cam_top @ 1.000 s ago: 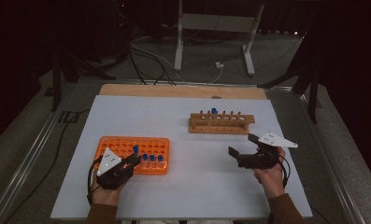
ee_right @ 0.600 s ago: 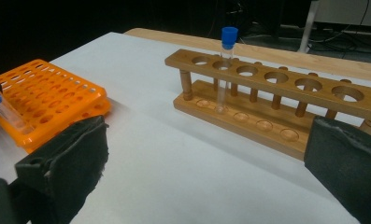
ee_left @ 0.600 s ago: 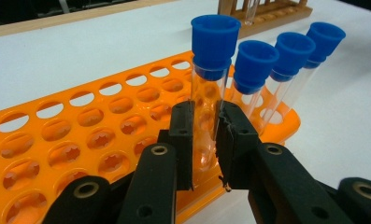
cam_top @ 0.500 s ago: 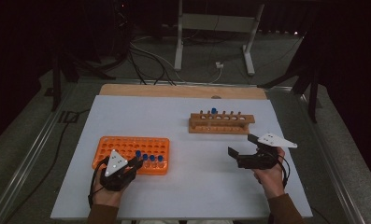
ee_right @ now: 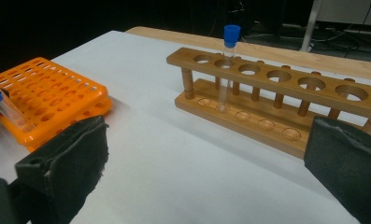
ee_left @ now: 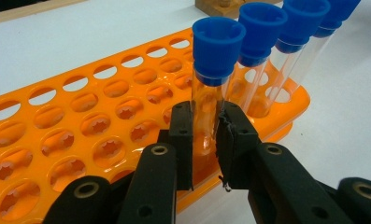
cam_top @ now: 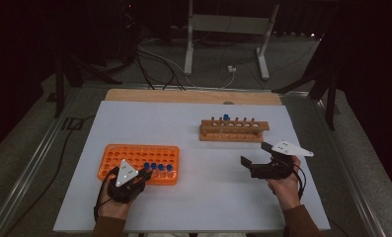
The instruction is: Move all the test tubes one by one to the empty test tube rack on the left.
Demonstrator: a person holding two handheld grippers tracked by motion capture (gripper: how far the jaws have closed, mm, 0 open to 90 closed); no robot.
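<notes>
Down at the near edge of the orange plastic tube rack, the left gripper pinches a clear glass test tube with a blue cap that stands in a rack hole, first in a row of capped tubes. Across the white table, the right gripper hovers with jaws spread wide, near the wooden tube rack holding one blue-capped tube.

The left tool has drawn back slightly along the orange rack.
</notes>
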